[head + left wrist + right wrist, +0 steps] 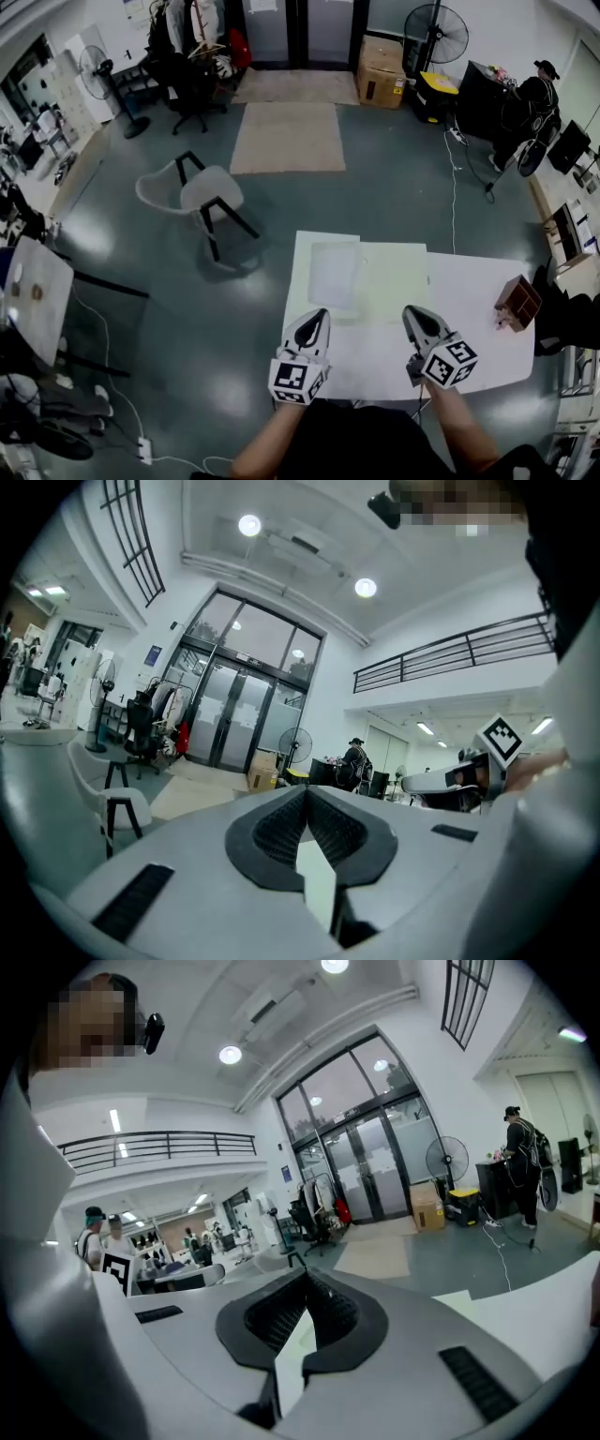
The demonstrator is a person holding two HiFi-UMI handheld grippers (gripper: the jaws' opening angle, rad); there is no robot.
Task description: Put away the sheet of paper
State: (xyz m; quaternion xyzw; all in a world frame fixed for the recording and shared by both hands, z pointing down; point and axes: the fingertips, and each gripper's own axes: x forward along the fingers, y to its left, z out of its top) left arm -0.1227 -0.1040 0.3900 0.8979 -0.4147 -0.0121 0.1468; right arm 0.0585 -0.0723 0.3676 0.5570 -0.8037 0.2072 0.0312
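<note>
On the white table [487,319] lies a pale white sheet of paper [335,272], and beside it on the right a light yellow sheet or folder [394,279]. My left gripper [322,313] hovers over the table's near part, its tips just short of the white sheet's near edge. Its jaws meet at the tip [306,791] and nothing shows between them. My right gripper [410,311] hangs to the right, near the yellow sheet's front edge. That one is shut too [306,1274] and holds nothing that I can see. Both point away from me.
A small brown box [517,300] stands at the table's right end. A white chair [202,197] with black legs is on the floor to the far left, with rugs [286,136] beyond it. A person [530,108] stands at the far right by desks.
</note>
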